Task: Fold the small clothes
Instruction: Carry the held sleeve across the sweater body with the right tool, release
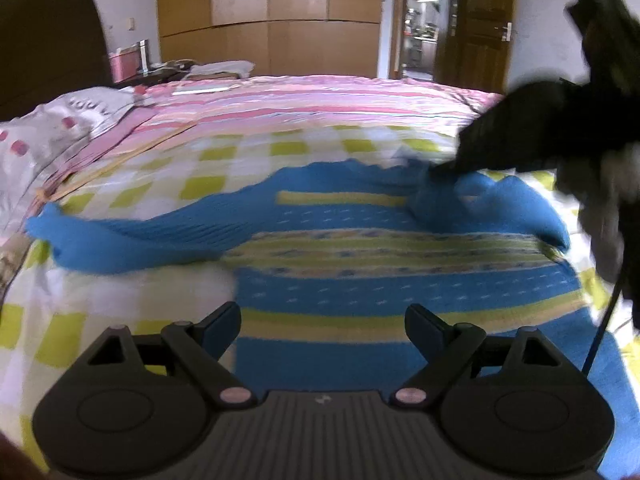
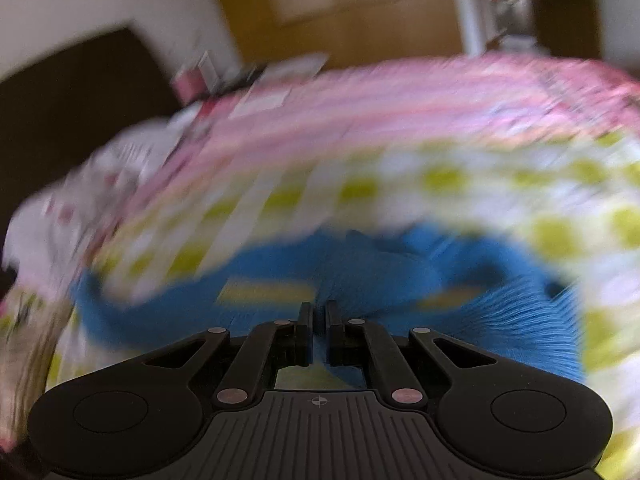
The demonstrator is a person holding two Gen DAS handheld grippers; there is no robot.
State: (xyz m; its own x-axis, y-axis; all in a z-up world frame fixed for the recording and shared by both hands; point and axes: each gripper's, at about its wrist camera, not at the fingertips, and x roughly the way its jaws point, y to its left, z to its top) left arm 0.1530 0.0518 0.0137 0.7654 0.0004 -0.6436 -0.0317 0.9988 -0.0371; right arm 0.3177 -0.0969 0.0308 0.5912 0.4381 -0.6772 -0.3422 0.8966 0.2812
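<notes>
A small blue knit sweater (image 1: 360, 248) with yellow-green stripes lies on the bed, one sleeve stretched out to the left (image 1: 104, 244). My left gripper (image 1: 322, 328) is open and empty, hovering over the sweater's lower hem. My right gripper (image 1: 444, 169) comes in from the right in the left wrist view, its tip on the folded-over blue sleeve. In the blurred right wrist view the right gripper (image 2: 319, 312) has its jaws close together over the blue sweater (image 2: 380, 276); blue cloth shows between them.
The bed has a green-and-white checked cover (image 1: 168, 184) and a pink striped quilt (image 1: 320, 96) behind. A patterned pillow (image 1: 48, 132) lies at the left. A dark headboard (image 1: 48, 48), wooden wardrobe (image 1: 272, 16) and open door (image 1: 480, 24) stand beyond.
</notes>
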